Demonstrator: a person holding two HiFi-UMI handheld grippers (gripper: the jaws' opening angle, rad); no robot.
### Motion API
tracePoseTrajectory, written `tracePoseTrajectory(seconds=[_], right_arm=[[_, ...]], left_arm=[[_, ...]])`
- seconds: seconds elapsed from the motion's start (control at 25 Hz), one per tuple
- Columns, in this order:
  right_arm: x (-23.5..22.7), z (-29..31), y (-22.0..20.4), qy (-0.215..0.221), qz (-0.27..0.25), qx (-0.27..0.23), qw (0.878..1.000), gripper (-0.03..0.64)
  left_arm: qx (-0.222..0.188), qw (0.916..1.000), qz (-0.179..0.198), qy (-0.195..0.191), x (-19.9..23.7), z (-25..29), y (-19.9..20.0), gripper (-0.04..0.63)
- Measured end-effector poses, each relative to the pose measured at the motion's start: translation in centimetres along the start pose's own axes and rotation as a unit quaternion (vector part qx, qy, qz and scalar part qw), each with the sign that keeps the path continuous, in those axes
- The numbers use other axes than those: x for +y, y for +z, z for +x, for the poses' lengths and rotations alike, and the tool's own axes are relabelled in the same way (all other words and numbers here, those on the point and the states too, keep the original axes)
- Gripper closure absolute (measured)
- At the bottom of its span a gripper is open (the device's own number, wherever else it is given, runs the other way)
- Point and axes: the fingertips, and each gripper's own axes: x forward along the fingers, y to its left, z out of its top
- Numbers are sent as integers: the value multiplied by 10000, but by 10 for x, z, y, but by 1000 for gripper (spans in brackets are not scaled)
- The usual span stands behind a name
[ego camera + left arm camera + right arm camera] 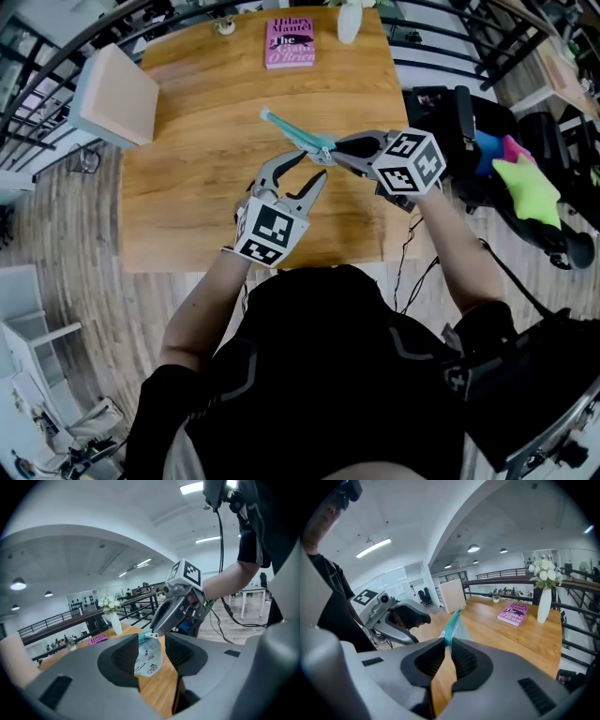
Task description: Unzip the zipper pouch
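The zipper pouch is held up in the air over the wooden table, between the two grippers and clear of the tabletop. From the head view it shows edge-on, as a slim teal strip that slants from the upper left down to the right gripper. That gripper's jaws are drawn almost together and clamped on the pouch's near end; in the right gripper view the teal zipper edge rises from the narrow slot between the pads, with pale, slightly see-through material just behind it. The left gripper view shows the pouch face-on: a soft, whitish, semi-clear body printed with small dark doodles, a teal zipper band along its top and a light metal pull at the top corner, just beside the tips of the right gripper. The pouch hangs slightly crumpled, with its lower edge curved. The left gripper sits just below and beside it with its jaws spread apart; the pouch hangs in the gap between them, and bare space shows between it and one pad, so nothing is gripped there. A pink book and a white vase stand at the table's far edge, well apart from the pouch.
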Motion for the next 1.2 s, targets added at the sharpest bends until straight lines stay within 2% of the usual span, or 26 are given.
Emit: tracePoseTrajectory(seconds=[0.12, 0.2, 0.4, 0.6, 0.76, 0.92, 1.04, 1.12, 1.2], right_arm=[[19, -12, 8, 72, 192, -217, 9996, 565], [31, -19, 15, 83, 235, -300, 9992, 565], [44, -36, 20, 9, 331, -399, 9987, 565], [53, -43, 19, -51, 501, -442, 9978, 565], [62, -46, 22, -9, 492, -400, 9980, 565], [68, -48, 23, 15, 371, -319, 9988, 565], [68, -49, 22, 20, 391, -320, 9987, 565], [69, -50, 22, 36, 420, -356, 9985, 565], [69, -50, 23, 0, 345, -319, 9989, 565]], left_arm=[[-181, 9994, 19, -284, -9, 1, 10, 406], [-316, 9988, 169, -343, -11, -2, 17, 427], [-496, 9935, 942, -401, -24, -12, 30, 445], [-449, 9787, 1982, -299, -35, -19, 36, 453], [-434, 9691, 2389, -431, -37, -23, 41, 470], [-489, 9682, 2353, -703, -38, -30, 45, 489], [-581, 9758, 1951, -797, -36, -33, 49, 545], [-640, 9801, 1689, -824, -34, -34, 51, 546], [-646, 9819, 1590, -806, -34, -34, 52, 549]])
